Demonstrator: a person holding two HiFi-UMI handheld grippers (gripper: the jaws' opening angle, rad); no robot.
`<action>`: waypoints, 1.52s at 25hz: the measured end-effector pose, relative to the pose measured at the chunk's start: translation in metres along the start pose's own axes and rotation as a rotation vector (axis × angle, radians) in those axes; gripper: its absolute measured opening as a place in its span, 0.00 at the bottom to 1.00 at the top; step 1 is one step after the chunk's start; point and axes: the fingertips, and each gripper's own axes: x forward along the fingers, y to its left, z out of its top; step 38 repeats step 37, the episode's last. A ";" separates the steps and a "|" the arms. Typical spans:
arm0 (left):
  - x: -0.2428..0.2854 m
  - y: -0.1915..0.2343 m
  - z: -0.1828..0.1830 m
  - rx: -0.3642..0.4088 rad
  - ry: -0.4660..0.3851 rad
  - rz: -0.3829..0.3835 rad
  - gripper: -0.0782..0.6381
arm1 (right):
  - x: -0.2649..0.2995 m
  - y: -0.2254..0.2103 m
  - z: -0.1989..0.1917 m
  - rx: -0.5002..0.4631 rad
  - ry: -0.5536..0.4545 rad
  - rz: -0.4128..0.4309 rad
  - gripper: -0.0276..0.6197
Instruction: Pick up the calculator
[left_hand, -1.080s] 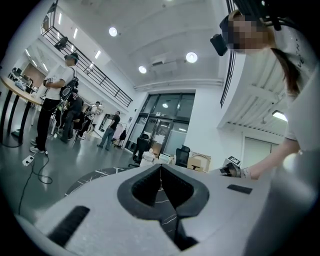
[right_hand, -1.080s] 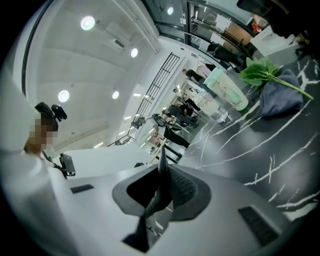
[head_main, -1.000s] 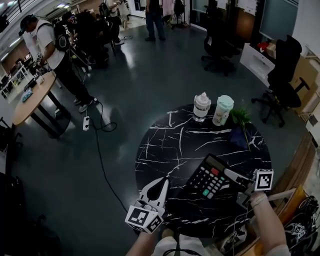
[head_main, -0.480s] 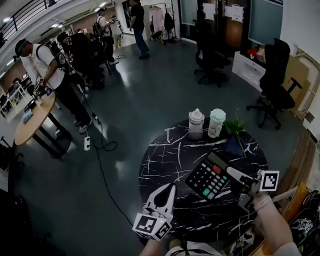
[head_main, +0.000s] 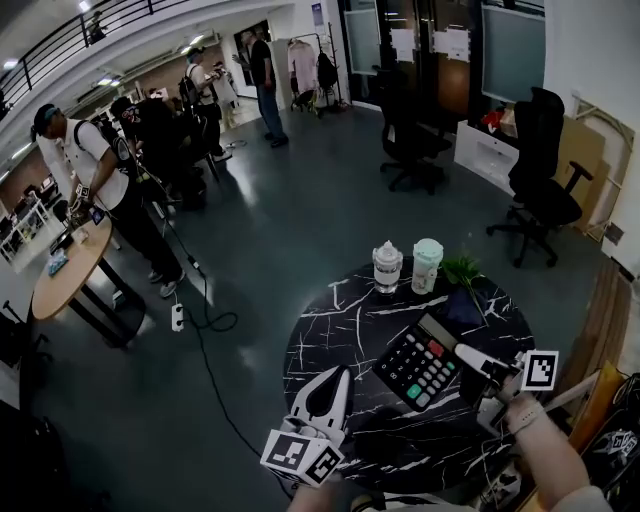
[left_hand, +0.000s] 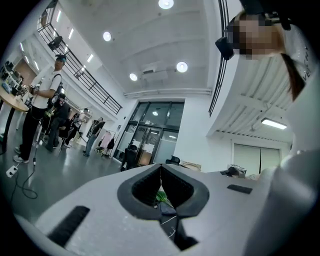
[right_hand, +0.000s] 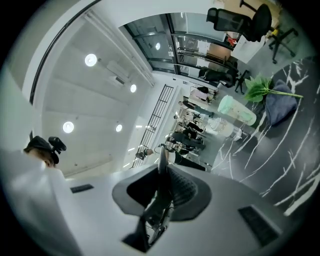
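A black calculator (head_main: 420, 362) with grey keys, one red and one teal, hangs tilted above the round black marble table (head_main: 330, 320). My right gripper (head_main: 462, 352) is shut on its right edge. In the right gripper view the calculator (right_hand: 161, 200) shows edge-on as a thin dark slab pinched between the pads of that gripper (right_hand: 164, 165). My left gripper (head_main: 340, 372) hovers over the table's near left edge, shut with nothing in it. In the left gripper view the tips of the left gripper (left_hand: 160, 167) meet.
Two lidded cups (head_main: 387, 266) (head_main: 427, 264) stand at the table's far edge beside a small green plant (head_main: 462, 270) and a dark blue cloth (head_main: 465, 305). A power cable (head_main: 200, 310) lies on the floor. People stand by a wooden table (head_main: 70, 280); office chairs (head_main: 540, 190) stand behind.
Both grippers have risen. The calculator has come up off the table in the right gripper's grip. The head view has tilted up, showing more of the room.
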 end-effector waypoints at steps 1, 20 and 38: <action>-0.001 0.000 0.000 -0.004 0.000 0.001 0.12 | -0.001 -0.001 -0.002 0.007 -0.005 -0.006 0.12; -0.022 0.003 -0.013 -0.029 0.025 0.040 0.12 | -0.006 -0.003 -0.025 0.069 -0.031 0.011 0.12; -0.036 -0.001 -0.021 -0.043 0.044 0.057 0.12 | -0.012 -0.006 -0.032 0.091 -0.060 -0.020 0.12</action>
